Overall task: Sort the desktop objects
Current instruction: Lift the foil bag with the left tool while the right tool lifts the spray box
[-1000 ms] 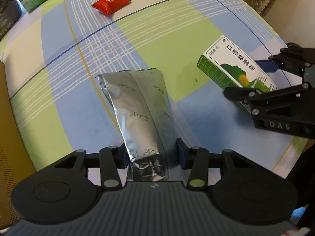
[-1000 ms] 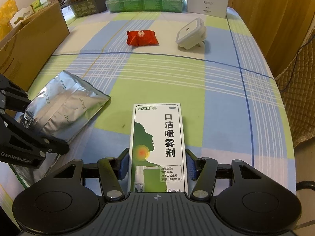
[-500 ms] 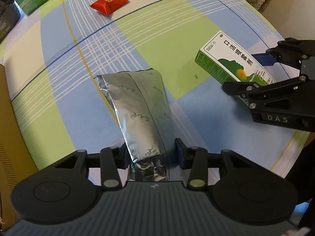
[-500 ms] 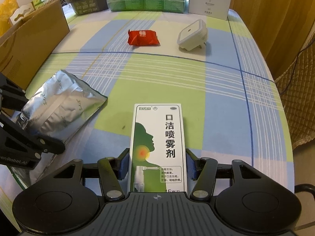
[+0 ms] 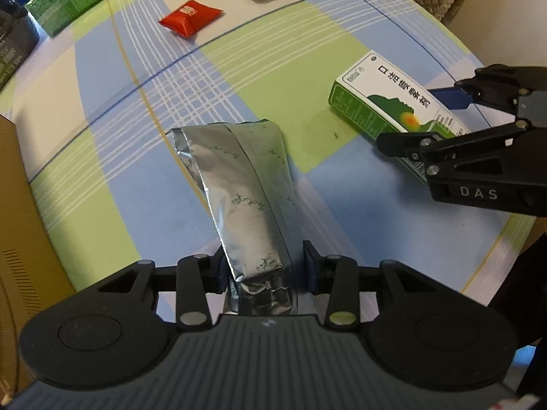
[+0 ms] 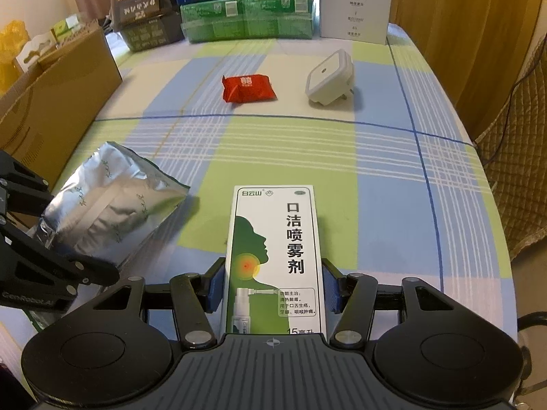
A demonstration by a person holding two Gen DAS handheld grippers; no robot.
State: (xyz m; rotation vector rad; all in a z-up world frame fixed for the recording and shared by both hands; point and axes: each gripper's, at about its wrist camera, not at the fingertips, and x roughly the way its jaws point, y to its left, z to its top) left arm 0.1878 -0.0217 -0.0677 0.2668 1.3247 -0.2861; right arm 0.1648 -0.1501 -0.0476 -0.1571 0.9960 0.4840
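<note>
We see our left gripper (image 5: 265,270) pinching the crumpled near end of a silver foil pouch (image 5: 239,184), its blue pads pressed against both sides; the pouch slopes forward from the grip, and we cannot tell whether its far end touches the checked tablecloth (image 5: 112,188); our right gripper (image 6: 273,287) is clamped on the near end of a green-and-white spray box (image 6: 273,249), one blue pad on each long side, the box pointing straight ahead with its printed face up; seen from the left wrist, the box sits well to the right of the pouch; farther up the table lie a red packet (image 6: 248,88) and, to its right, a white plug-in device (image 6: 330,78), apart from each other; a cardboard box (image 6: 51,102) stands along the left edge, and stacked cartons (image 6: 246,3) line the far end.
</note>
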